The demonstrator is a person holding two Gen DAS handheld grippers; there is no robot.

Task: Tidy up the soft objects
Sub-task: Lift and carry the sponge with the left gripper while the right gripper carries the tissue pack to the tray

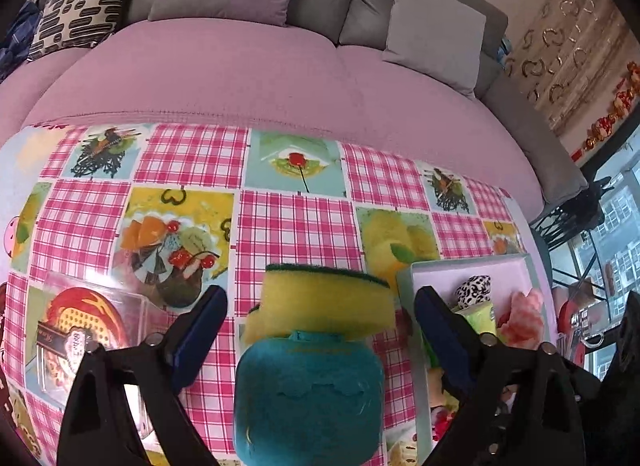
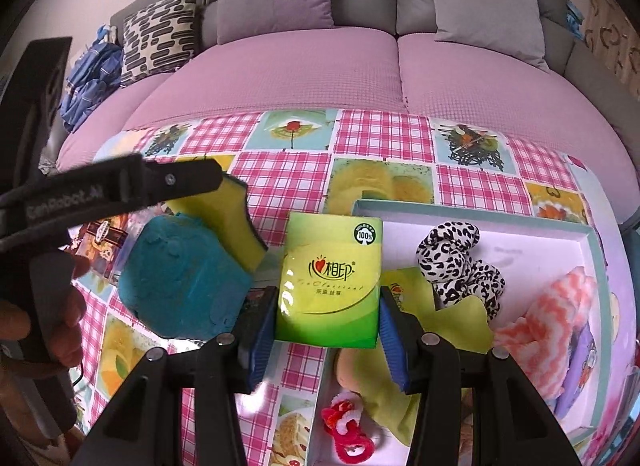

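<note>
Right gripper [image 2: 328,326] clamped on glossy green tissue pack [image 2: 330,278]; left gripper [image 1: 320,330] wide apart around spongy teal-and-yellow blocks [image 1: 312,366].

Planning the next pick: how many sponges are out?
2. The yellow sponge and the teal sponge, touching, sit between the left fingers; the tray may hide more.

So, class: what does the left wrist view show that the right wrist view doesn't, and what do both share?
Left only: the left tool open around the sponge, not gripping it.
Right only: the right tool shut on a green tissue pack, and a red scrunchie.
Both: sponge, teal toy, tray, leopard scrunchie, sofa.
</note>
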